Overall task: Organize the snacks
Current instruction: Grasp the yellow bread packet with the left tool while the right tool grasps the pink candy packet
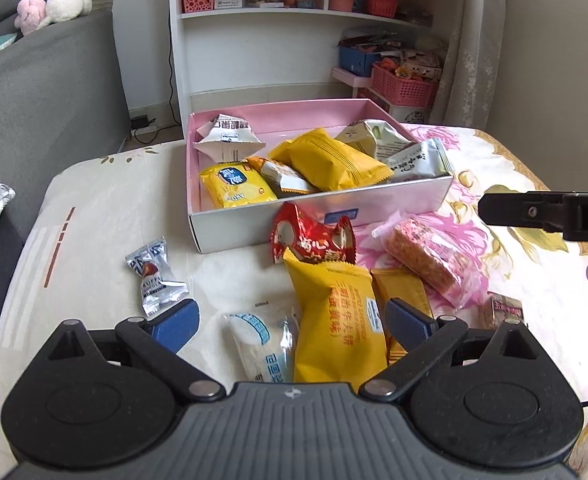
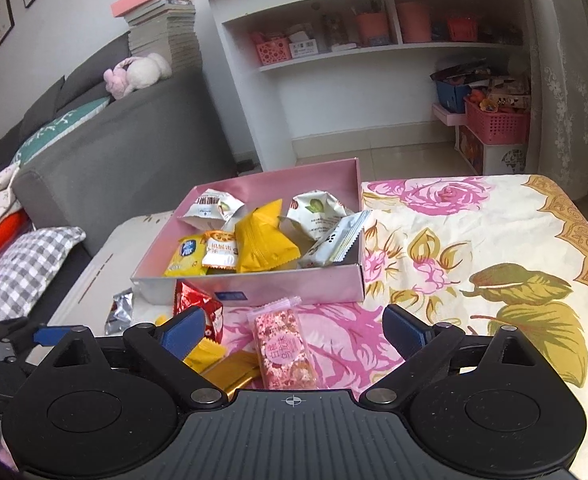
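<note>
The white rice-cracker packet (image 1: pixel 263 340) and pink nougat bar (image 2: pixel 286 354) run under gripper bodies, print blurred

The open box (image 1: pixel 318 220) sits on the cloth-covered table (image 1: pixel 106 208) and serves as the landmark. In it lie several packets — a wafer packet (image 1: pixel 236 186) at its near left corner, a pillow pack (image 1: pixel 336 160) in the middle, a nut packet (image 1: pixel 230 138) at the far left. Just before the box's front wall a crinkled packet (image 1: pixel 314 238) leans, touching it. Right of that, near the wall, lies a clear-wrapped bar (image 2: pixel 284 350). Nearer still lie a tall packet (image 1: pixel 336 330) and a rice cracker (image 1: pixel 260 334) — a small candy (image 1: pixel 154 276) lies before the box's left corner. A shelf unit (image 1: pixel 294 20) stands behind the box.
</note>
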The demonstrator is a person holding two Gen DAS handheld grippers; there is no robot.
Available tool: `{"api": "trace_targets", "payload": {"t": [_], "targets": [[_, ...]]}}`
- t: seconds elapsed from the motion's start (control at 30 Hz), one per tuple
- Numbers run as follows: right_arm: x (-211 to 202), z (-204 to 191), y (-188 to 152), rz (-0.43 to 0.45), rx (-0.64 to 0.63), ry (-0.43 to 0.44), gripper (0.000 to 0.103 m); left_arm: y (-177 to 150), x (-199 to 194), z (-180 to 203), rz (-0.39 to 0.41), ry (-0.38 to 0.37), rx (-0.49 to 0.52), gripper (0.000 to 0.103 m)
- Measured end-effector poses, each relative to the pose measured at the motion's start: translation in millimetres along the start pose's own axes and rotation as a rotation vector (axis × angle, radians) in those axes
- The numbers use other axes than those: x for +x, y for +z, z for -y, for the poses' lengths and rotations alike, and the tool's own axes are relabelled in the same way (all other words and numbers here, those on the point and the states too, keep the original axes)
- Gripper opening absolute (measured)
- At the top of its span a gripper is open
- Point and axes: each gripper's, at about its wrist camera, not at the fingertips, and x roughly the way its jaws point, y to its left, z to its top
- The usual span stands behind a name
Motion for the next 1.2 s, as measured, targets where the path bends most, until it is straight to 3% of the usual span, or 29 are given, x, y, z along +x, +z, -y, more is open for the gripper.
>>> {"api": "trace_targets", "payload": {"t": [0.13, 0.37, 0.57, 0.8, 0.9, 1.07, 1.2], "targets": [[0, -5, -8, -0.022, -0.04, -0.003, 0.097, -3, 2, 2, -0.021, -0.025, -0.024, 0.092], [12, -11, -17, -0.045, -0.089, -0.023, 0.097, -7, 10, 6, -0.035, -0.081, -0.021, 0.075], [33, -13, -17, -0.074, -0.08, -0.04, 0.097, -8, 14, 0, -0.037, -0.132, -0.06, 0.068], [52, -16, -15, -0.105, -0.074, -0.036, 0.096, -5, 18, -3, -0.048, -0.161, -0.088, 0.052], [58, -19, -15, -0.113, -0.081, -0.049, 0.094, -5, 22, -4, -0.057, -0.164, -0.099, 0.05], [61, -19, -18, -0.129, -0.094, -0.064, 0.078, -5, 24, 2, -0.06, -0.154, -0.078, 0.049], [63, -18, -21, -0.149, -0.095, -0.073, 0.059, -6, 25, 4, -0.07, -0.15, -0.069, 0.048]]}}
